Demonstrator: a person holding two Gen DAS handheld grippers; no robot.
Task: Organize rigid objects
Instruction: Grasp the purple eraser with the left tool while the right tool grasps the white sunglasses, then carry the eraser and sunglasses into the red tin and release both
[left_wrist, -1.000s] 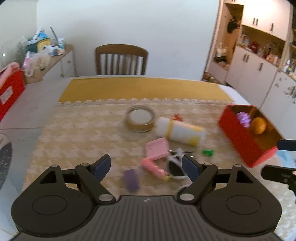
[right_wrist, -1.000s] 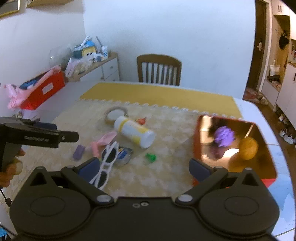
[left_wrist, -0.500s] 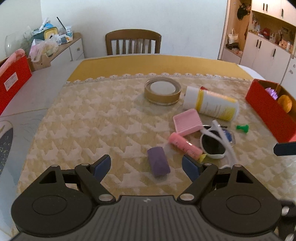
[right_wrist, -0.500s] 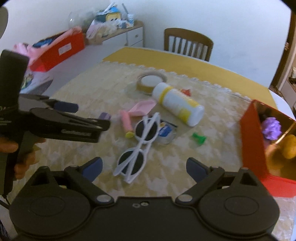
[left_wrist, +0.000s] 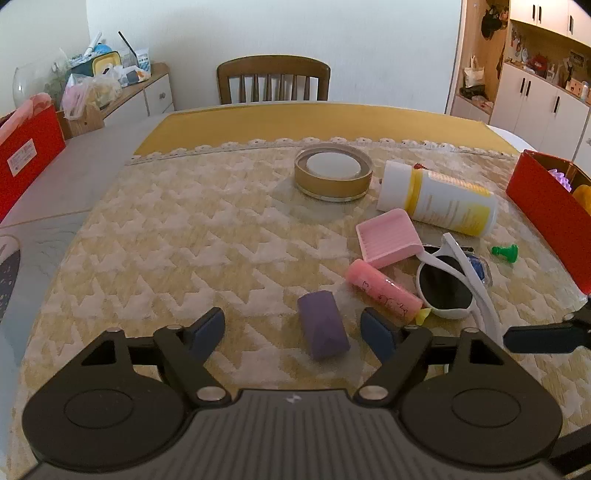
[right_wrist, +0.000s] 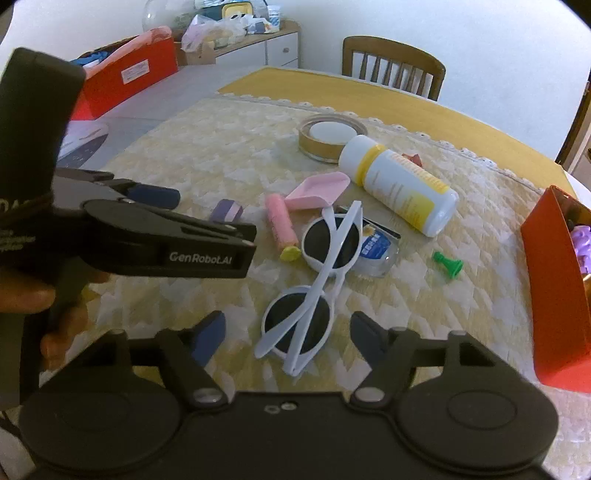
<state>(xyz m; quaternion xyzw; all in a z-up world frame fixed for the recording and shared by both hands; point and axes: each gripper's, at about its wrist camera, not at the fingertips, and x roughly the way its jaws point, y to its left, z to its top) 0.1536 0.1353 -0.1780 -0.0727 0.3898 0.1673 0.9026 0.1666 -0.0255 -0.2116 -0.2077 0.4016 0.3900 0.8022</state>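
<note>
Left tongs (left_wrist: 293, 332) closing around the purple block (left_wrist: 323, 324) (pads not touching). Right tongs (right_wrist: 286, 334) closing around the sunglasses (right_wrist: 314, 273), likewise unclamped.

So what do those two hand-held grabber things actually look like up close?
Both are matte black plastic. Each gripper, left and right, has two angled fingers tipped with dark blue pads, hinged on silver pins above two round black housings. The left body is ribbed with a small white mark; seen side-on, it has a thick black handle and white lettering, "GenRobot.AI". No cables or sleeves are visible.
</note>
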